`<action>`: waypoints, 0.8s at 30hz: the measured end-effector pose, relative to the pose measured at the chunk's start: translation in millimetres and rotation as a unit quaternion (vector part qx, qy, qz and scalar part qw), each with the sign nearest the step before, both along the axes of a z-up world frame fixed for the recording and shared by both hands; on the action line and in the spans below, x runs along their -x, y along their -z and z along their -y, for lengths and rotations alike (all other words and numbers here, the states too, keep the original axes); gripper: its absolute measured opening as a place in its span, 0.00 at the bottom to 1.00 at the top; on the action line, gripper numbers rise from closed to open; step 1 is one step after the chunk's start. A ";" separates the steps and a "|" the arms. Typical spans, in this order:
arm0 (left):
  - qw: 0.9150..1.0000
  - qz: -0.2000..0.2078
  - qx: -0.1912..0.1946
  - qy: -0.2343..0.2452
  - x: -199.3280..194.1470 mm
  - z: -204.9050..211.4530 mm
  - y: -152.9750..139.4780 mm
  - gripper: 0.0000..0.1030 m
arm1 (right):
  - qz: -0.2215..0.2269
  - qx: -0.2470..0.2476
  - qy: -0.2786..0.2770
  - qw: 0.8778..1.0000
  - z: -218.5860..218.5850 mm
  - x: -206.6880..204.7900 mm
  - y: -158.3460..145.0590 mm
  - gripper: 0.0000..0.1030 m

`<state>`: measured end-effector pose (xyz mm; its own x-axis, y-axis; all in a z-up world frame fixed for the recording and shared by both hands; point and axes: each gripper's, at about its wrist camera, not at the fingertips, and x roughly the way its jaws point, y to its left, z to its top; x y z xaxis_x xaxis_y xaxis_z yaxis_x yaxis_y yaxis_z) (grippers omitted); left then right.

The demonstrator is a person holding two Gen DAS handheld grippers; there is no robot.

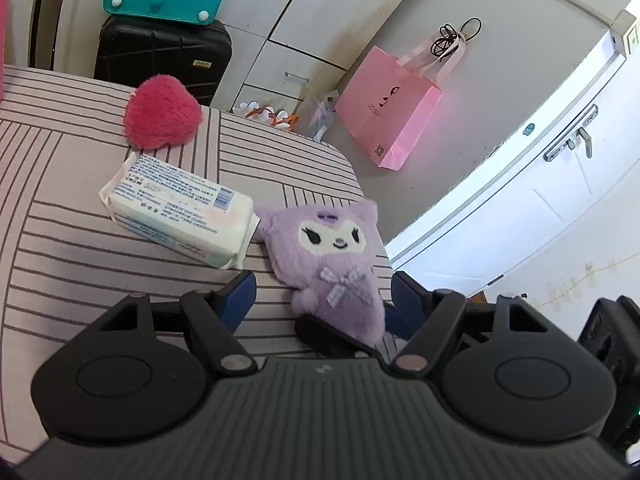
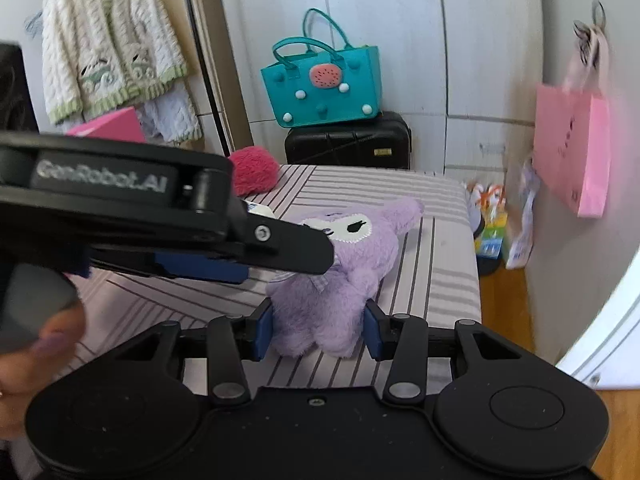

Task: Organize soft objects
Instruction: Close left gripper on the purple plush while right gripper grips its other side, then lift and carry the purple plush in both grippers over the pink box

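The purple plush toy (image 2: 332, 280) lies near the bed's (image 2: 440, 248) corner and is grasped at its lower body by the right gripper (image 2: 318, 330). The left gripper (image 1: 320, 304) is held released around it. At ten o'clock lies a tissue pack (image 1: 180, 216). If lifted quickly, the soft toy could slip out.

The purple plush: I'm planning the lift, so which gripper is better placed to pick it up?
Right. The right gripper pads hug the purple plush body; the left gripper is open.
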<state>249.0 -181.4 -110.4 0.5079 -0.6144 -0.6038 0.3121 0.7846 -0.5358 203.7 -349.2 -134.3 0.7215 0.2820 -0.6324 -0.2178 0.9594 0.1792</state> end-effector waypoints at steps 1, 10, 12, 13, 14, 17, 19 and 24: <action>1.000 0.001 -0.001 0.002 1.4 1.1 0.4 0.70 | -0.004 -0.005 0.003 1.000 -0.3 1.8 -1.0 0.48; 1.000 -0.007 -0.011 0.015 5.9 9.0 7.3 0.61 | -0.019 -0.017 0.004 1.000 -5.6 21.4 -3.3 0.48; 1.000 0.002 -0.021 0.012 10.1 11.0 6.5 0.54 | -0.018 -0.014 0.004 1.000 -7.3 23.5 -4.1 0.48; 1.000 0.006 -0.028 0.010 12.3 12.2 6.0 0.53 | -0.019 -0.014 0.005 1.000 -7.6 24.9 -4.2 0.48; 0.999 0.009 -0.032 0.011 13.8 13.1 5.7 0.51 | -0.020 -0.014 0.007 1.000 -8.0 25.6 -4.3 0.48; 0.999 0.016 -0.038 0.019 18.1 13.8 5.4 0.47 | -0.023 -0.019 0.010 1.000 -6.7 28.2 -4.8 0.48; 0.999 0.020 -0.043 0.024 21.3 14.5 4.1 0.46 | -0.024 -0.024 0.011 0.999 -6.4 31.2 -5.2 0.48; 0.998 0.026 -0.046 0.037 30.5 12.0 -1.0 0.45 | -0.028 -0.026 0.007 0.999 -9.4 37.5 -10.2 0.48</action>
